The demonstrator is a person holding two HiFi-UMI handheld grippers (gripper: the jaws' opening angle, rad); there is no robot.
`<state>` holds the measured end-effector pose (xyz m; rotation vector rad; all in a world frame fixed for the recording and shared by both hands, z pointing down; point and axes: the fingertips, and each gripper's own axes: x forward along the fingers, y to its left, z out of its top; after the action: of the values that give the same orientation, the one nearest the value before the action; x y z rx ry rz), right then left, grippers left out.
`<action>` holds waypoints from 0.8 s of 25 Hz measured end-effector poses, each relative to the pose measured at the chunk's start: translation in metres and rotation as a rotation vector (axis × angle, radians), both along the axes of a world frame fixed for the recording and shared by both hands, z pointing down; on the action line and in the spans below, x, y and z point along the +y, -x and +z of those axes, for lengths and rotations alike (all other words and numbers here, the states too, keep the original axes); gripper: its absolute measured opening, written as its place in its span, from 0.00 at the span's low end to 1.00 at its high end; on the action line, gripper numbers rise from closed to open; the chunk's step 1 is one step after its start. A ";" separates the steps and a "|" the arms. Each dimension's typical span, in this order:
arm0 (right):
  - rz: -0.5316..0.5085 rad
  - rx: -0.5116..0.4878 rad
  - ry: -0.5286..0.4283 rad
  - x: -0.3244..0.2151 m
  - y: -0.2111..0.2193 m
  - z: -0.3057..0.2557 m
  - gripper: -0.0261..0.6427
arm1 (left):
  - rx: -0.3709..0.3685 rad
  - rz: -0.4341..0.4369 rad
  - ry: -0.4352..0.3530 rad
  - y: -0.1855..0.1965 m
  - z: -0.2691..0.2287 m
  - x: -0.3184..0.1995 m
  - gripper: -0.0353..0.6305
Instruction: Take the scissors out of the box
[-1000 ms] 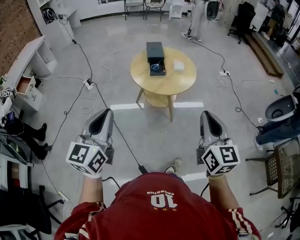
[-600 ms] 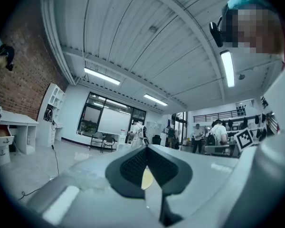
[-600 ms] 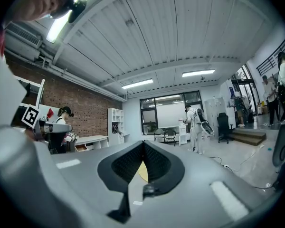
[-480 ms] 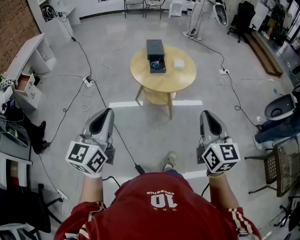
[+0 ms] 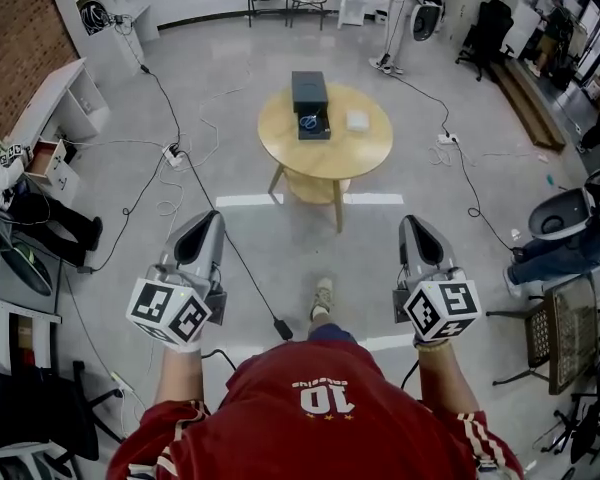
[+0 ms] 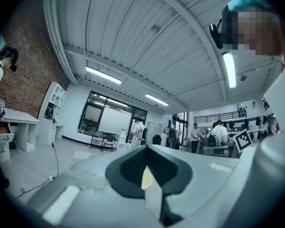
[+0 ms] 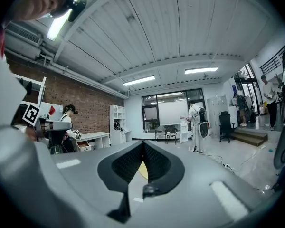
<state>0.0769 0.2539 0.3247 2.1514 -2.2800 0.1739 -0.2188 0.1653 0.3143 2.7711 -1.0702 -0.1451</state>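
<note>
Left tool [image 5: 212,220] and right tool [image 5: 412,222], both clenched and empty, point level toward the desk [image 5: 365,158], well short of it; its open box [image 5: 309,88] holds the scissors [image 5: 308,122], so the approach is evidently not yet made.

Red jersey [image 5: 320,423] with white ten, striped sleeves [image 5: 477,444]; silver-grey left gripper [image 5: 214,218] and right gripper [image 5: 411,222] bear black-and-white marker cubes [image 5: 170,312]
</note>
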 end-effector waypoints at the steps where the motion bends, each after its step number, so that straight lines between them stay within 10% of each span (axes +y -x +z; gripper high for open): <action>1: -0.001 -0.003 0.002 -0.004 -0.001 0.001 0.04 | -0.005 -0.001 0.000 -0.001 0.001 -0.003 0.06; 20: -0.073 -0.027 0.010 -0.159 -0.041 0.013 0.04 | -0.038 -0.040 -0.005 -0.042 0.005 -0.139 0.06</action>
<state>0.1178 0.0948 0.3379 2.0705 -2.3621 0.2145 -0.1772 0.0261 0.3196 2.7687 -1.1358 -0.1009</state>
